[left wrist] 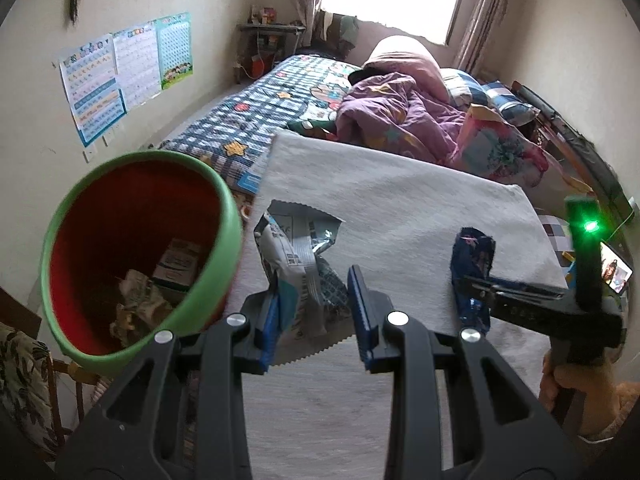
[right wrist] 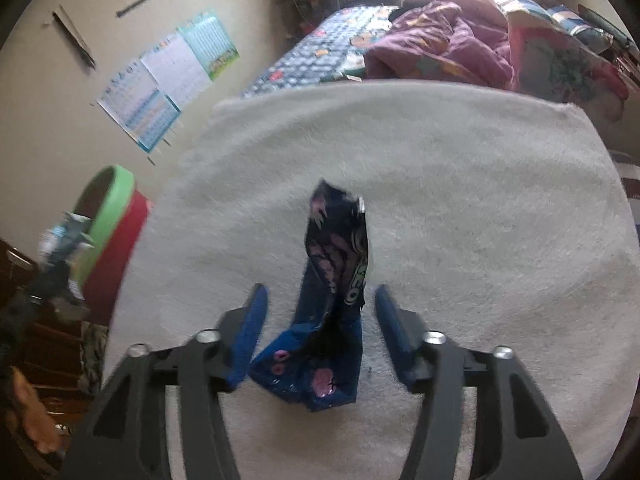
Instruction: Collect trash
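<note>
A silver and white snack wrapper (left wrist: 298, 264) sits between the fingers of my left gripper (left wrist: 314, 284), whose jaws stand apart around it, beside the rim of a red bin with a green rim (left wrist: 132, 256). The bin holds a small carton (left wrist: 178, 266) and crumpled paper (left wrist: 138, 300). A dark blue snack wrapper (right wrist: 334, 308) stands between the fingers of my right gripper (right wrist: 320, 300), jaws apart, over a white towel (right wrist: 460, 200). The right gripper (left wrist: 476, 280) and blue wrapper (left wrist: 472, 256) also show in the left view.
The towel (left wrist: 400, 208) covers the surface in front of a bed with a checked sheet (left wrist: 272, 100) and a purple quilt (left wrist: 396, 116). Posters (left wrist: 124, 72) hang on the left wall. A phone (left wrist: 616, 272) lies at the right. The bin (right wrist: 112, 240) stands left of the towel.
</note>
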The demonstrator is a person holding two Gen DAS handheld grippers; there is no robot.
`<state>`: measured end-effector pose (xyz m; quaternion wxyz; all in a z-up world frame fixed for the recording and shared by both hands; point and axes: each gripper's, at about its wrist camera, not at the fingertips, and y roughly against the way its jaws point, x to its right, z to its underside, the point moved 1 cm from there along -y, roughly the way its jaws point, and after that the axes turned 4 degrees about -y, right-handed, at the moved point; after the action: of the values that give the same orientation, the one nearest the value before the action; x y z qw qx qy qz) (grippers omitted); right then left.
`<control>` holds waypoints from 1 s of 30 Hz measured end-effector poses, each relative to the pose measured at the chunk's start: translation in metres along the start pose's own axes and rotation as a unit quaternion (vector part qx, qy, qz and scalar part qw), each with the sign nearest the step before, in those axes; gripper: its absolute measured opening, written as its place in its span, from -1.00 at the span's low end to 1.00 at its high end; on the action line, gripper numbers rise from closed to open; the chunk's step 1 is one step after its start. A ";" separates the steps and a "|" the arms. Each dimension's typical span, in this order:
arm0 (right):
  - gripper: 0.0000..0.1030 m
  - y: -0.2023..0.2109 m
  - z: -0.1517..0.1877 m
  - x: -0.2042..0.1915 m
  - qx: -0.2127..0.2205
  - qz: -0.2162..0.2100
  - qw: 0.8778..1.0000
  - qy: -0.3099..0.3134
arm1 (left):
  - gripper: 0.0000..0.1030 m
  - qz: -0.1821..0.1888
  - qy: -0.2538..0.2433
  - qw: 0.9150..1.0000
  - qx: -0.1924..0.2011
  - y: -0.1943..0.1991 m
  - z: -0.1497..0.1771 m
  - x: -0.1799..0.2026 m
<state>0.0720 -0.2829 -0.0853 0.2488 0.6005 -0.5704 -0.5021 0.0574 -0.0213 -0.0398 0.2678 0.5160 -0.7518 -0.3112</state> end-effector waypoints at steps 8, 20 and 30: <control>-0.58 0.024 -0.018 -0.075 0.024 -0.102 0.993 0.045 | -0.42 -0.031 0.020 0.999 0.019 0.010 -0.006 -0.046; 0.19 0.016 -0.044 -0.244 0.050 -0.191 0.962 0.187 | 0.41 -0.139 0.111 0.984 0.024 0.000 -0.011 -0.165; 0.69 0.053 -0.042 -0.176 0.129 -0.139 0.972 0.135 | 0.89 -0.143 0.076 0.983 0.084 0.019 -0.028 -0.130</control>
<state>0.1139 -0.1419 0.0329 0.1718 0.7634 -0.5020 -0.3684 0.1081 0.1012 -0.0180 0.2323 0.6607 -0.6716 -0.2416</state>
